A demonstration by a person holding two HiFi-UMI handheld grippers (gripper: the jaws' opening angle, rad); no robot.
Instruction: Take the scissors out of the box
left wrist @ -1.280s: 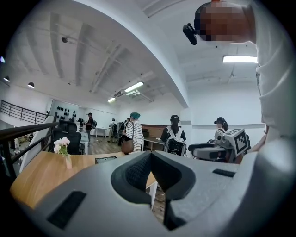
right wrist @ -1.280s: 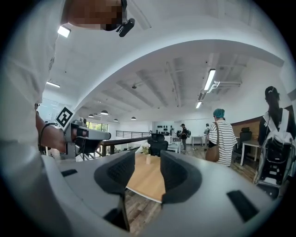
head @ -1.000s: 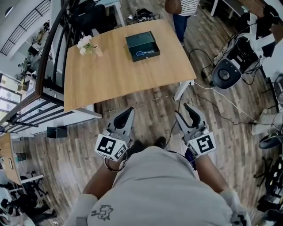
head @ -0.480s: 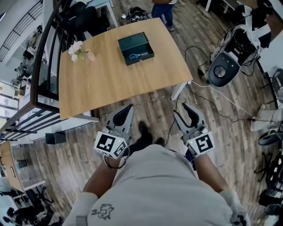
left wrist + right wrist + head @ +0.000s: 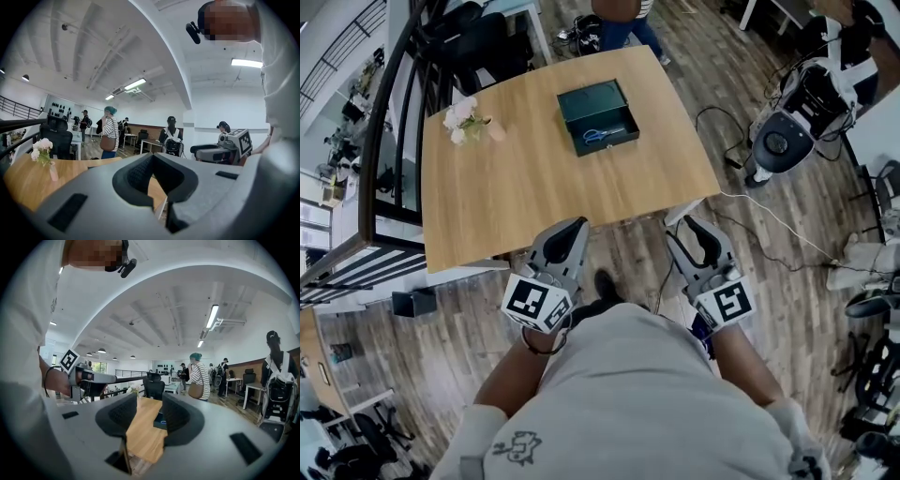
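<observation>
At 12 o'clock from both grippers, well apart from them, an open dark green box on the far half of a wooden table. Inside the box, toward its near edge, the blue-handled scissors, lying flat and untouched. At 9 o'clock of the box, near the table's left edge, a small vase of pale flowers. Beyond the table's far edge, at 12 o'clock, a standing person in a striped top, only partly in frame. At 3 o'clock of the table, on the plank floor, a round-based wheeled machine with a white cable trailing off it. Low in the head view, just short of the table's near edge, the left gripper at 7 o'clock and the right gripper at 5 o'clock, both pointing toward the table. Left jaws pressed together at the tips, nothing pinched, as seen in the left gripper view. Right jaws spread a little, holding nothing, with only a strip of tabletop and the distant box showing through the gap in the right gripper view.
</observation>
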